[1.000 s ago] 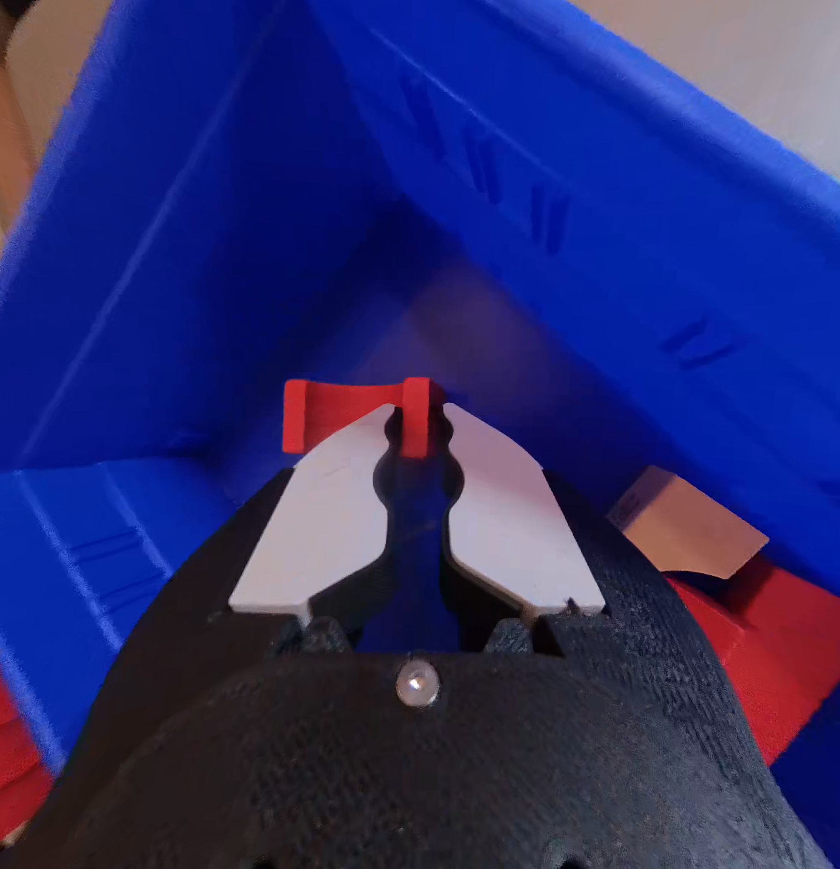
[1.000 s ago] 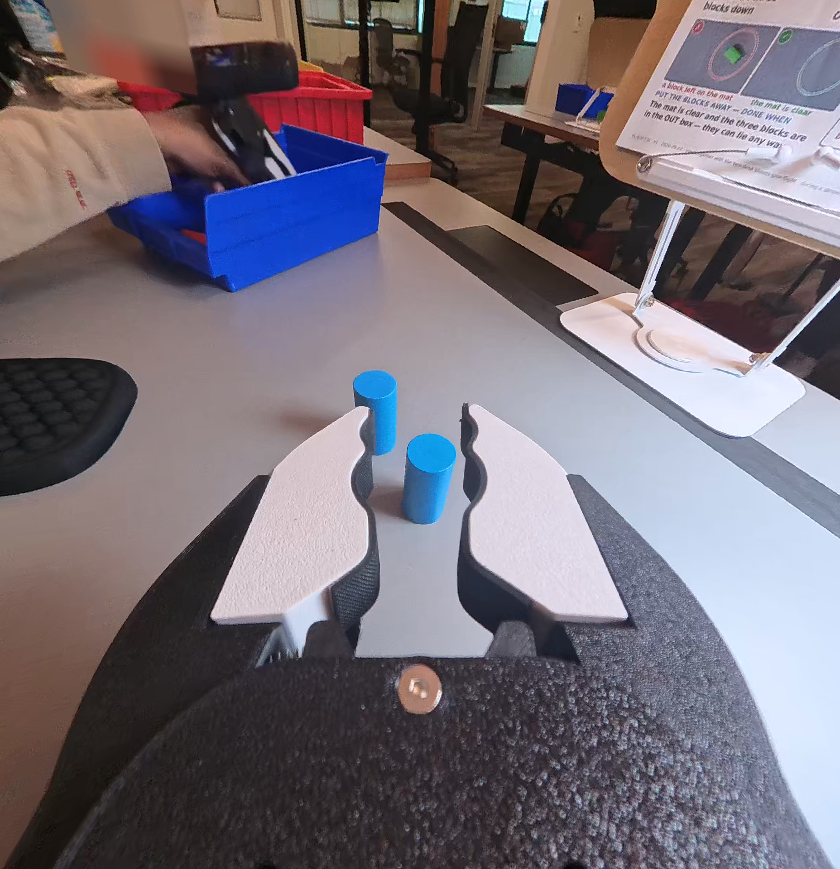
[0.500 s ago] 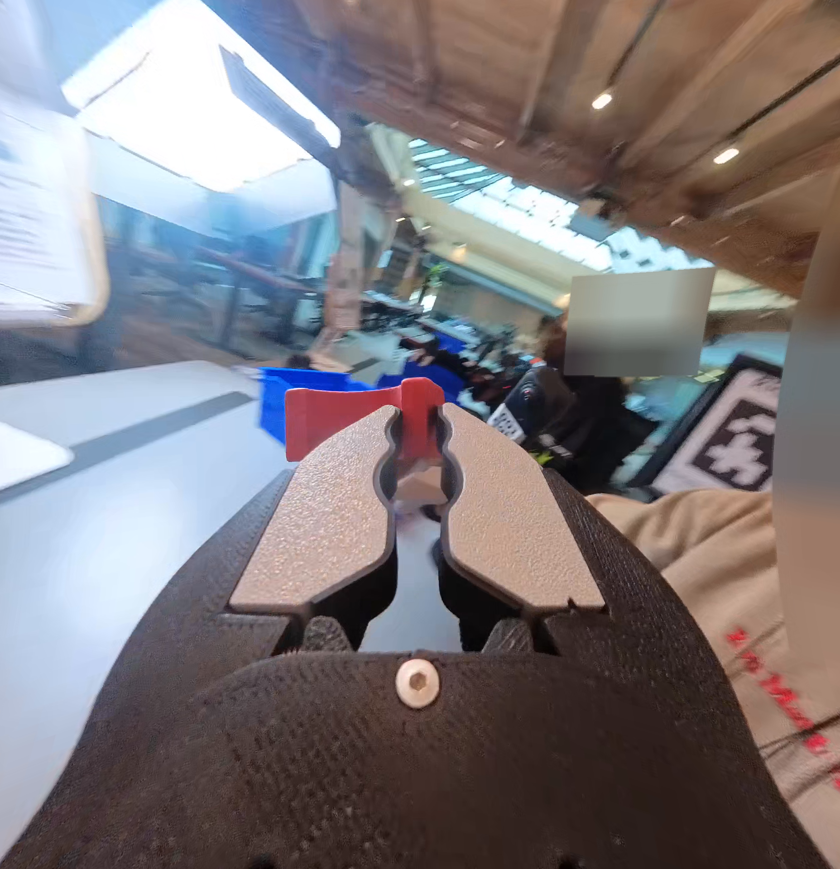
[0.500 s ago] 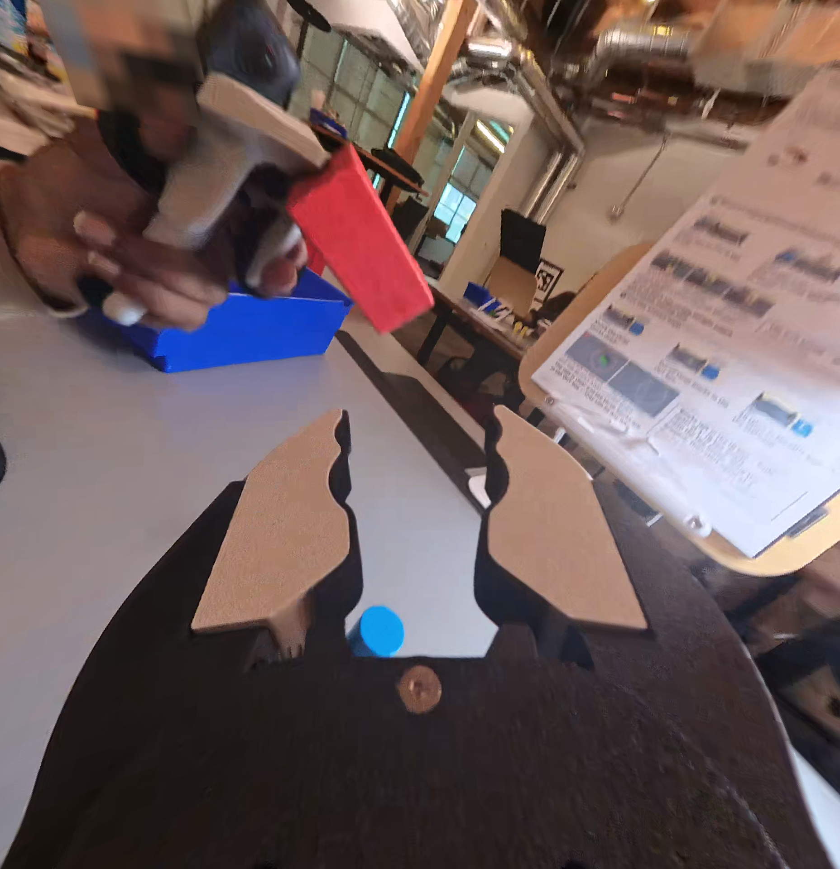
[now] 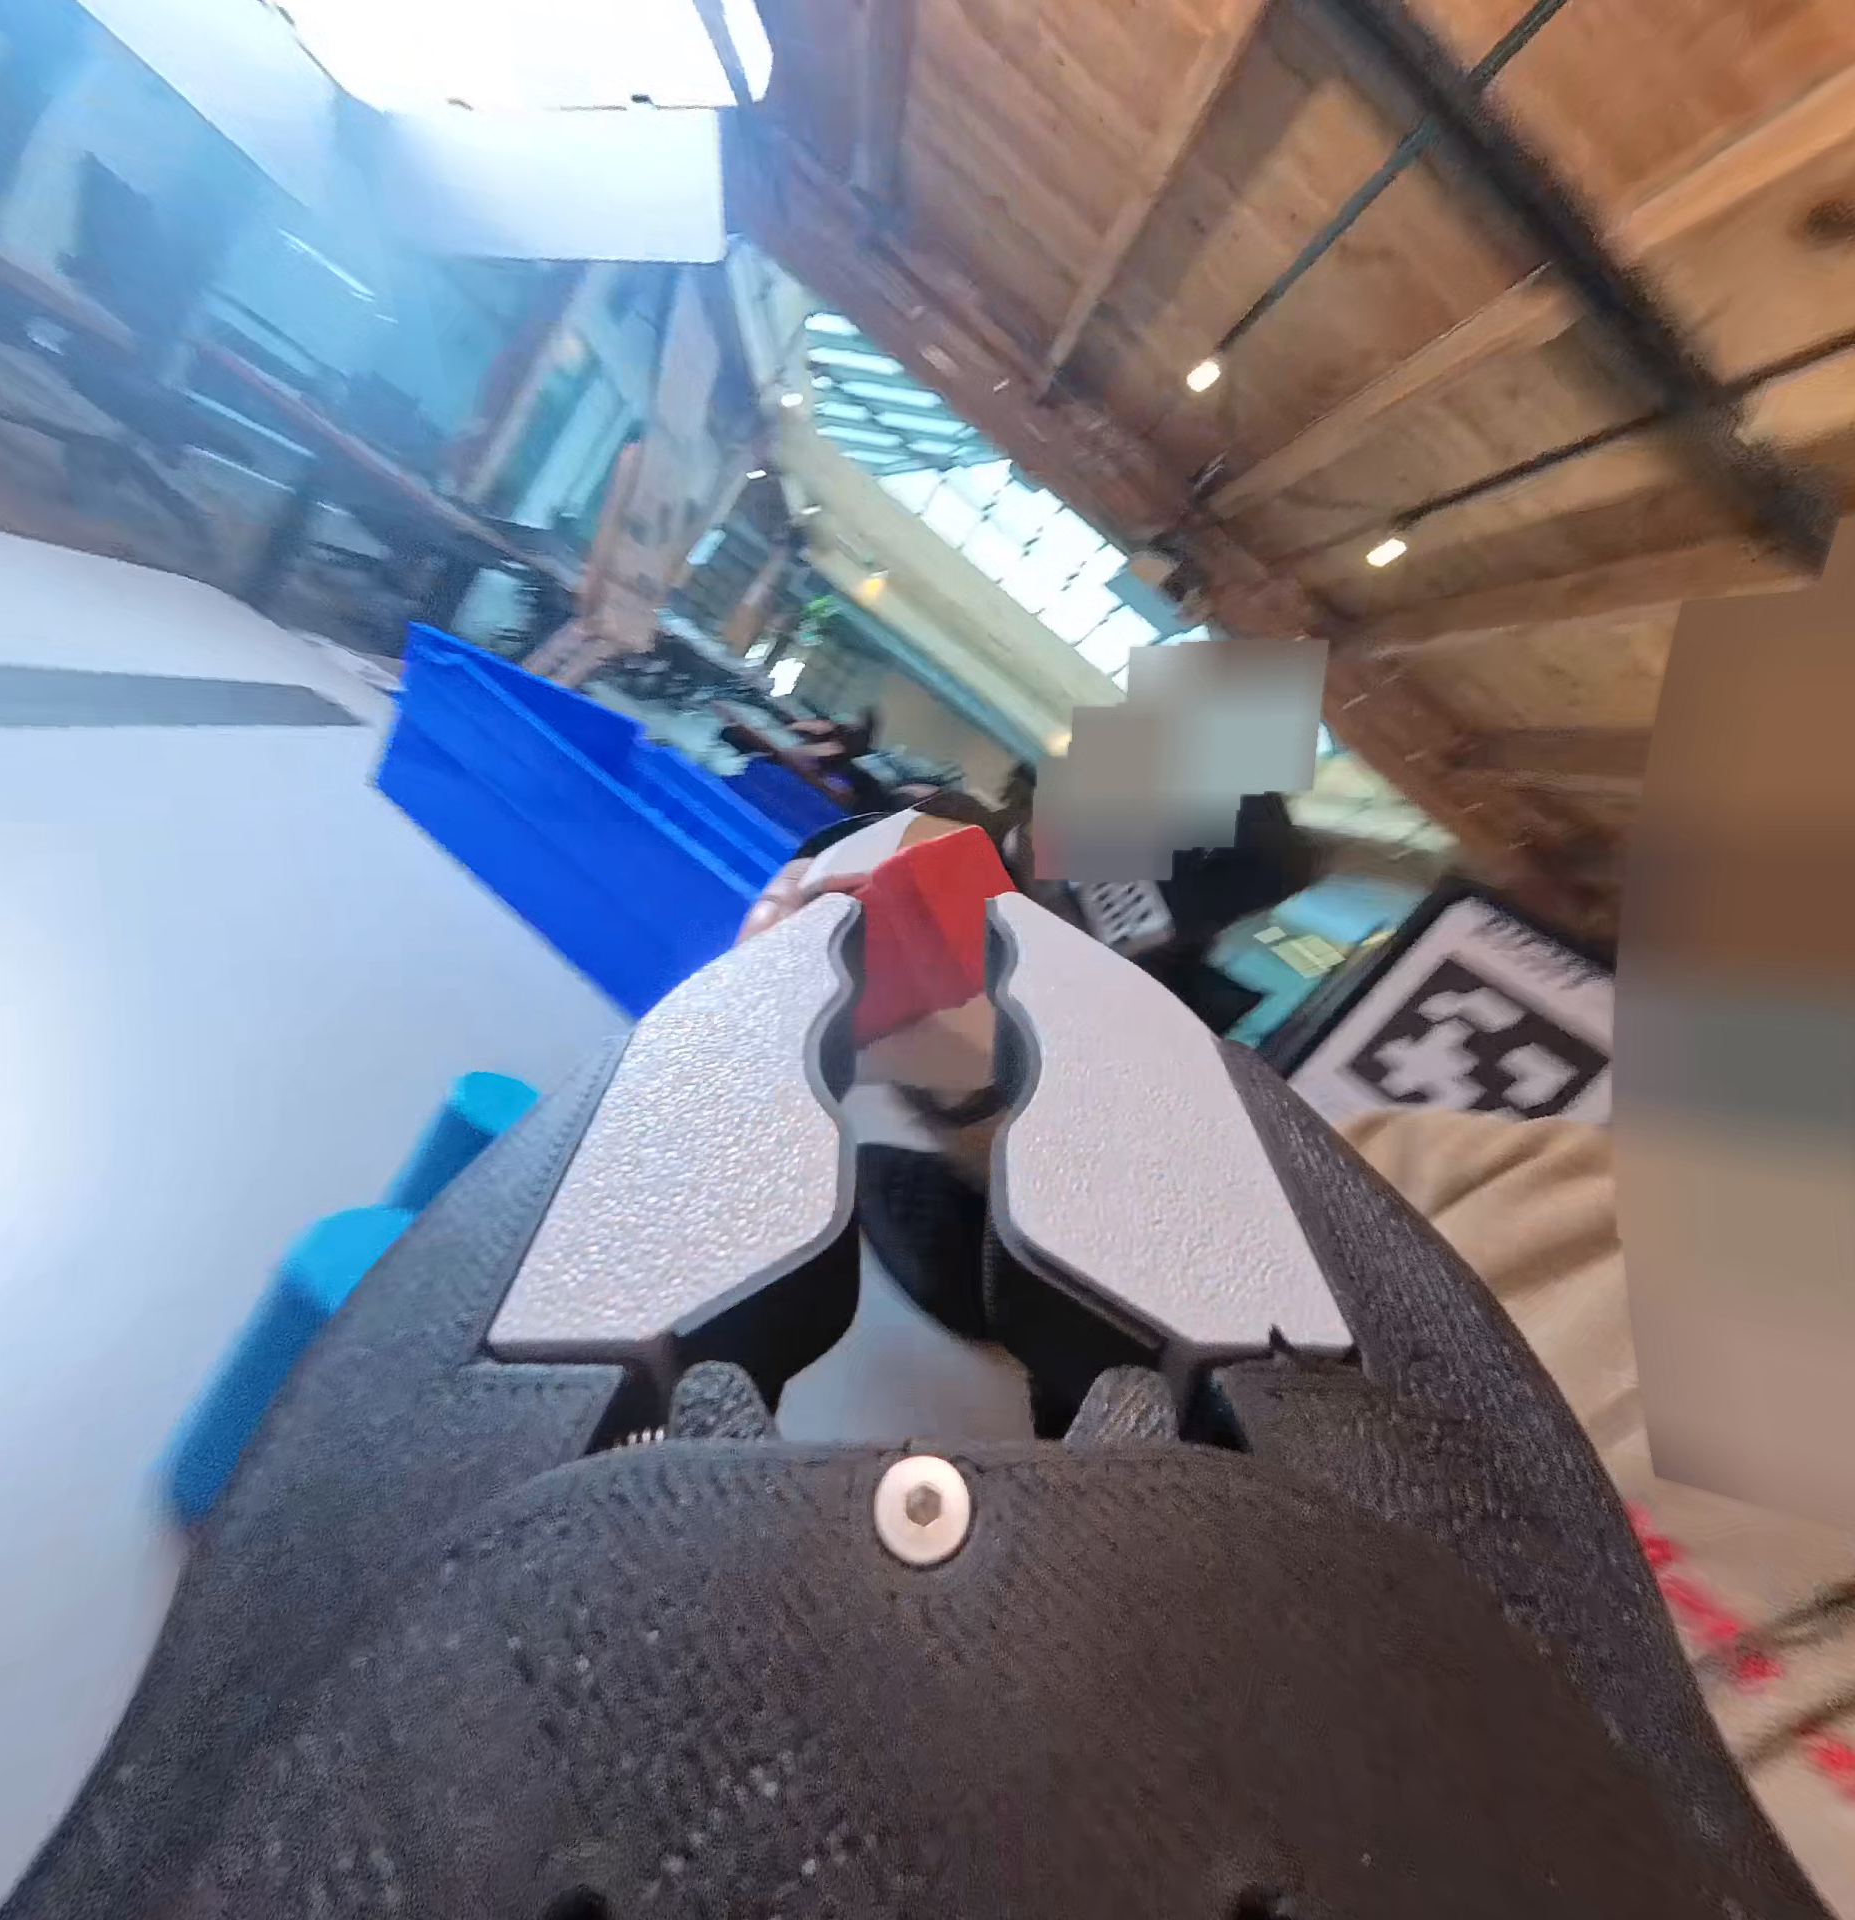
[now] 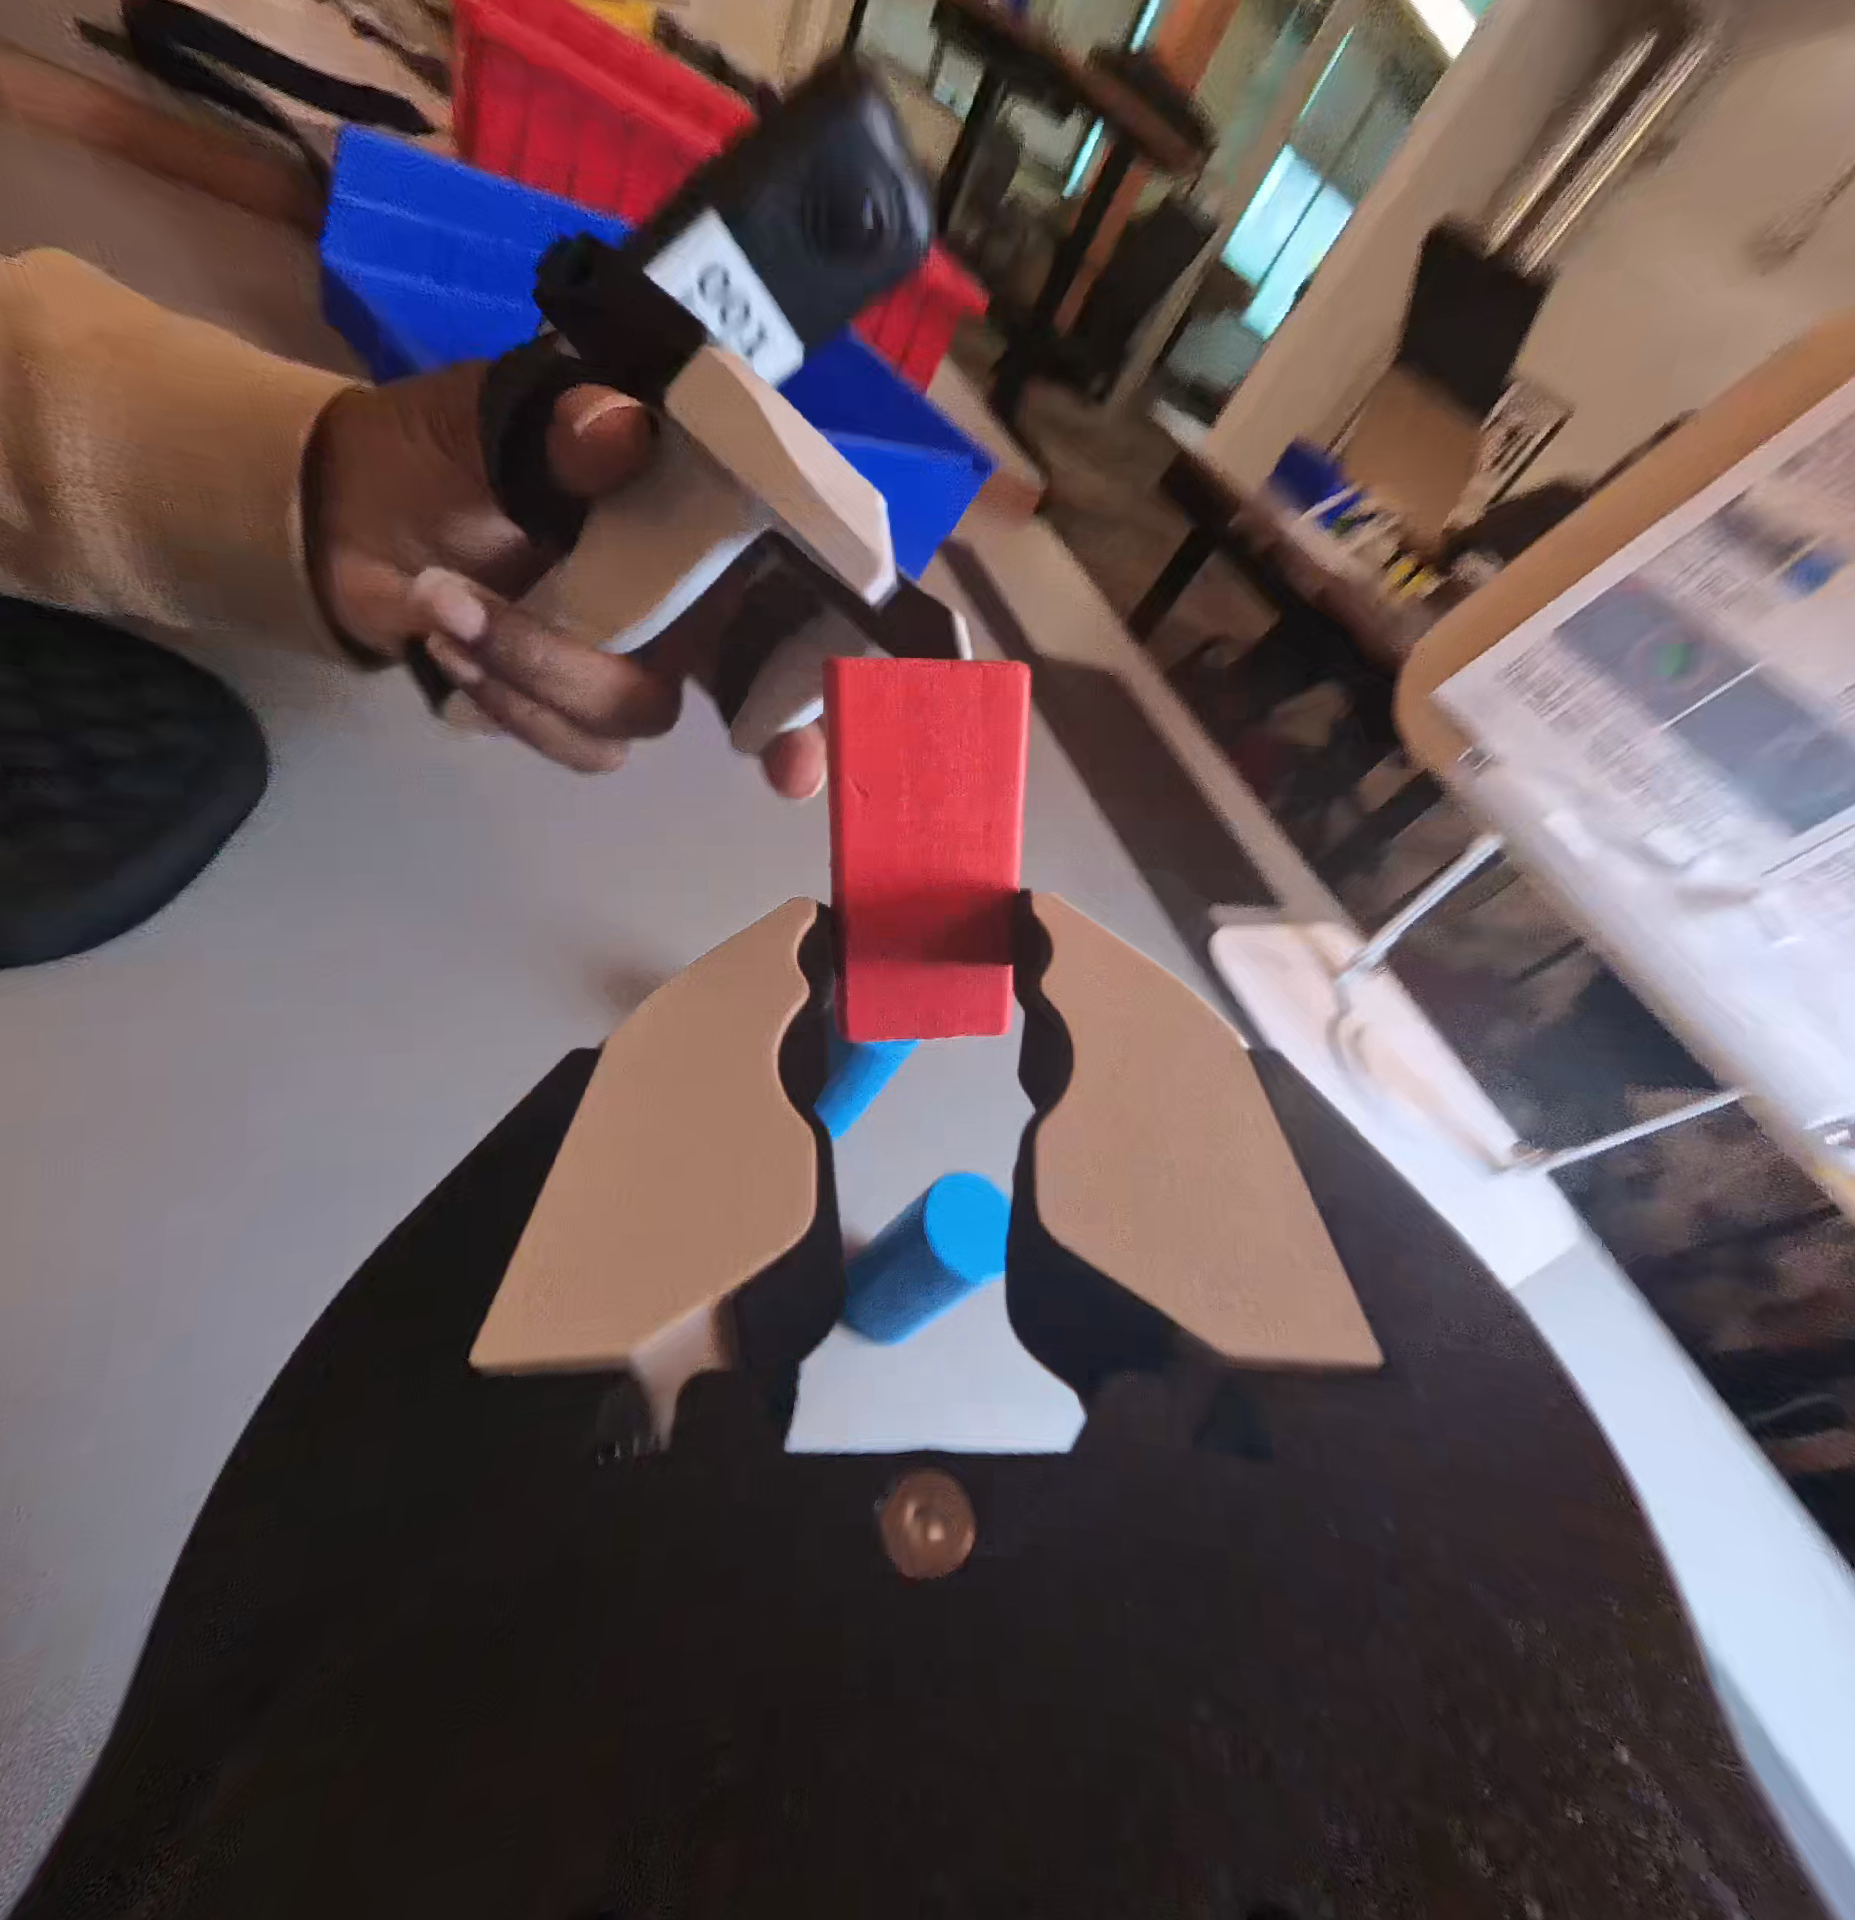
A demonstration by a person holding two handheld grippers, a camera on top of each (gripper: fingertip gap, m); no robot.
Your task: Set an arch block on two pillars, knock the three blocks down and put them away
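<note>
The red arch block (image 6: pixel 928 810) hangs in the air between both grippers, above the table (image 6: pixel 383 1039). My right gripper (image 6: pixel 923 920) is shut on its near end. My left gripper (image 5: pixel 921 920) is shut on its other end, and the block (image 5: pixel 918 935) fills its jaws. The left gripper (image 6: pixel 829 623), held by a hand, also shows in the right wrist view at the block's far end. Two blue cylinder pillars stand on the table below: one (image 6: pixel 928 1257) shows between my right fingers, the other (image 6: pixel 861 1075) is partly hidden under the block. Both (image 5: pixel 466 1117) (image 5: pixel 299 1320) appear blurred at left.
A blue bin (image 6: pixel 435 260) stands at the back left with a red bin (image 6: pixel 590 114) behind it. A black pad (image 6: pixel 92 779) lies at the left. A document stand (image 6: pixel 1681 727) on a white base (image 6: pixel 1318 987) is at the right. A person's sleeve (image 5: pixel 1474 1195) is close.
My left gripper lifted the red arch out of the blue bin and carried it over the pillars. My right gripper rose from around the pillars and closed on the arch's near end.
</note>
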